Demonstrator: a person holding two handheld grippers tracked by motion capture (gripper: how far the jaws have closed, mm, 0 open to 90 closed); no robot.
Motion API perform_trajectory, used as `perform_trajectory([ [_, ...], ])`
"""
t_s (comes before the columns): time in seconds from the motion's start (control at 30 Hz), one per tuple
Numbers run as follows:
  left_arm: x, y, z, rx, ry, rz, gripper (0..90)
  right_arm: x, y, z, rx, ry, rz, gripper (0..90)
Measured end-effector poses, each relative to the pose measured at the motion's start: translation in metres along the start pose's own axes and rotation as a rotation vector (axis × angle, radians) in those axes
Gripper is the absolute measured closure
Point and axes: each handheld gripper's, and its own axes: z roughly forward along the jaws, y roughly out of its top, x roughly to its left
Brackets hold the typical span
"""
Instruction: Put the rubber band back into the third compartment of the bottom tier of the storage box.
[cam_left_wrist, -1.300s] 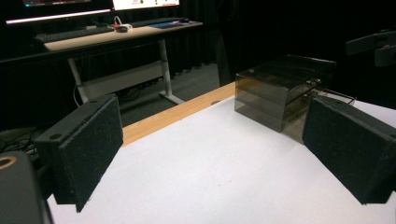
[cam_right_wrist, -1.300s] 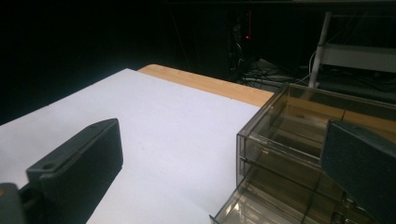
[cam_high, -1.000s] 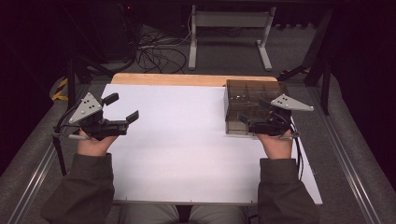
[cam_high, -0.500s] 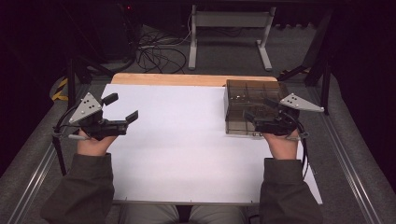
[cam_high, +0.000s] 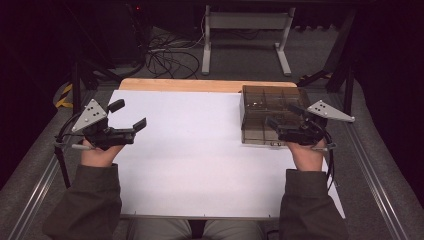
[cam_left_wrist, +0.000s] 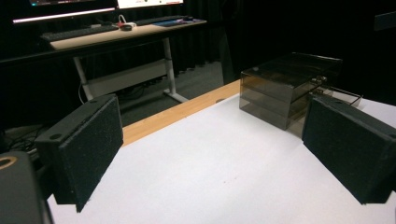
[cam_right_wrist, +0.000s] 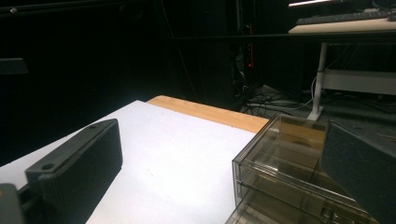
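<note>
Smoky clear plastic drawer box (cam_high: 267, 112), boxy, on matte white table (cam_high: 200, 165).

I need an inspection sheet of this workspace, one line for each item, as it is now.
Surface: white table top, wooden strip along its far edge.
Job's things: smoky clear drawer box at the far right, drawers shut as far as visible.
Clutter: nothing seen.
Grippers: left gripper open over the left edge; right gripper open at the box's front.
Cables: tangle on the floor behind the table.
Surroundings: dark room, desk frame.

White-topped table (cam_high: 200, 165), wooden far edge, smoky clear drawer box (cam_high: 262, 112) back right
</note>
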Motion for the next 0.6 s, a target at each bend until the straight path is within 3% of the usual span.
perform_trajectory([
  [0.6,-0.0013,0.0015,-0.0016,-0.014,-0.014,-0.008,6.0,0.0091,0.0015,0.0010,-0.008,-0.003,-0.029,0.0],
])
